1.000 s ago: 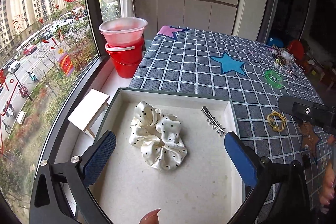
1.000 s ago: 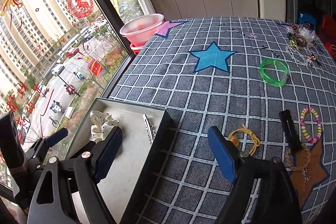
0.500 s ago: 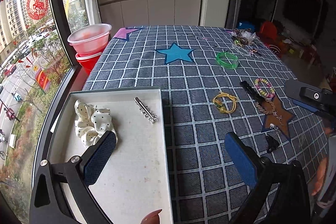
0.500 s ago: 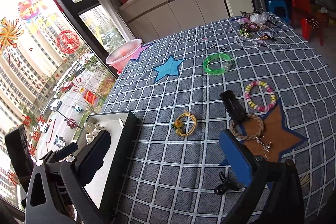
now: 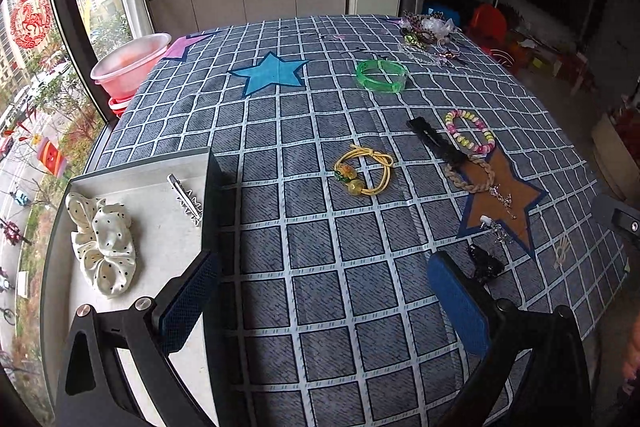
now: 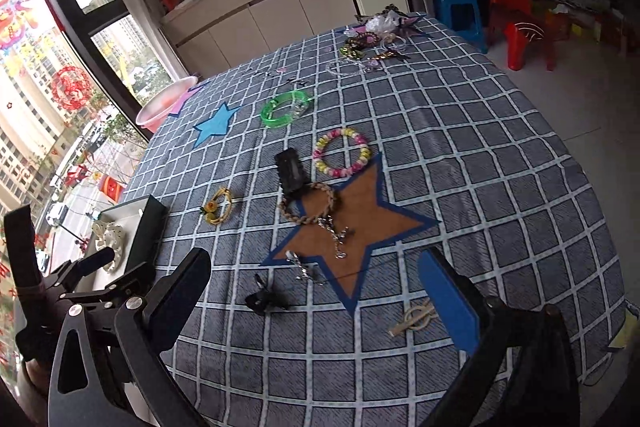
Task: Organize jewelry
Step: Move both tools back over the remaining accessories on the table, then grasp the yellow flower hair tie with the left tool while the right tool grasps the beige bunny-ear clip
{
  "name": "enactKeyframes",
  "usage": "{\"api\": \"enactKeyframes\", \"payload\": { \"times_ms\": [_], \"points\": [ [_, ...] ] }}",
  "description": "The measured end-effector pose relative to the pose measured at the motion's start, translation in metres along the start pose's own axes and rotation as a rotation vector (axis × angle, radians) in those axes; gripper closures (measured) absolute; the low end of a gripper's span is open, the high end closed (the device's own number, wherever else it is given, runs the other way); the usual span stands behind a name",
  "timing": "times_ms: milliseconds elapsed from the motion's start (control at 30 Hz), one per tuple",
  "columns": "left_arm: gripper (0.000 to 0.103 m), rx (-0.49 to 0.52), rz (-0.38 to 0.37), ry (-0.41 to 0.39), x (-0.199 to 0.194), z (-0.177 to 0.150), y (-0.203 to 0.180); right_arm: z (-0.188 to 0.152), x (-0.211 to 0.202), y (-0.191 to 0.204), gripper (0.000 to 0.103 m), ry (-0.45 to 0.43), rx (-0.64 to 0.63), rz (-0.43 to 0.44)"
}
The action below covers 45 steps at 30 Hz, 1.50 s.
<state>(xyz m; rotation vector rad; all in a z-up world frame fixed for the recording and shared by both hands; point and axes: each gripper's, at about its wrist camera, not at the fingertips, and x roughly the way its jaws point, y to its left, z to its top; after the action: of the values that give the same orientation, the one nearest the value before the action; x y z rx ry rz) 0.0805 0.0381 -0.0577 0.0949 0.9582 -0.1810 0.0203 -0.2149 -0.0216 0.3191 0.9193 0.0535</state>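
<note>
A white-lined tray (image 5: pixel 160 251) at the table's left edge holds a polka-dot scrunchie (image 5: pixel 102 241) and a silver hair clip (image 5: pixel 186 201). My left gripper (image 5: pixel 320 303) is open and empty, above the checked cloth beside the tray. My right gripper (image 6: pixel 316 297) is open and empty, over a black clip (image 6: pixel 266 299) and a silver chain (image 6: pixel 334 237). On the cloth lie a yellow hair tie (image 5: pixel 362 173), a black barrette (image 5: pixel 434 141), a braided band (image 5: pixel 472 175), a bead bracelet (image 5: pixel 470 131) and a green bangle (image 5: pixel 380 75).
A pile of mixed jewelry (image 5: pixel 428 35) sits at the table's far right corner. A beige hair tie (image 6: pixel 414 319) lies near my right blue finger. Pink and red tubs (image 5: pixel 128 67) stand by the window. Red and blue stools (image 6: pixel 516 19) stand on the floor beyond.
Both grippers have swung right, away from the tray toward the loose jewelry on the cloth. Both stay open and empty. Nothing on the table has moved.
</note>
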Motion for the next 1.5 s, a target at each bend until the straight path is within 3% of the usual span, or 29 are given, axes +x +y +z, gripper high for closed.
{"api": "enactKeyframes", "payload": {
  "times_ms": [200,433,933,1067,1200,1267,1333,1367,1400,1500],
  "points": [
    [0.0,0.009,0.015,0.021,0.014,0.009,-0.015,-0.022,-0.001,-0.036,0.0,0.039,0.014,-0.114],
    [0.0,0.036,0.034,0.04,0.039,0.022,-0.026,-0.046,0.006,-0.049,0.0,0.084,-0.014,-0.216],
    [0.0,0.011,0.053,0.081,0.092,0.054,-0.032,-0.055,0.031,-0.037,0.0,0.086,0.024,-0.355],
    [0.0,-0.003,0.03,0.116,0.105,0.056,-0.03,-0.062,0.037,-0.033,0.006,0.088,0.072,-0.386],
    [0.001,-0.012,0.003,0.123,0.11,0.054,-0.029,-0.066,0.038,-0.02,0.013,0.057,0.02,-0.417],
    [0.008,-0.008,-0.001,0.111,0.107,0.054,-0.03,-0.065,0.038,-0.02,0.018,0.056,0.013,-0.404],
    [0.022,0.0,-0.006,0.101,0.104,0.054,-0.03,-0.063,0.036,-0.02,0.029,0.051,-0.001,-0.4],
    [0.026,0.003,-0.01,0.097,0.103,0.054,-0.03,-0.062,0.034,-0.02,0.041,0.049,-0.006,-0.398],
    [0.037,0.007,-0.015,0.092,0.101,0.054,-0.029,-0.062,0.033,-0.02,0.055,0.048,-0.011,-0.395],
    [0.072,0.017,-0.028,0.084,0.098,0.055,-0.029,-0.06,0.031,-0.019,0.082,0.052,-0.033,-0.387]
  ]
}}
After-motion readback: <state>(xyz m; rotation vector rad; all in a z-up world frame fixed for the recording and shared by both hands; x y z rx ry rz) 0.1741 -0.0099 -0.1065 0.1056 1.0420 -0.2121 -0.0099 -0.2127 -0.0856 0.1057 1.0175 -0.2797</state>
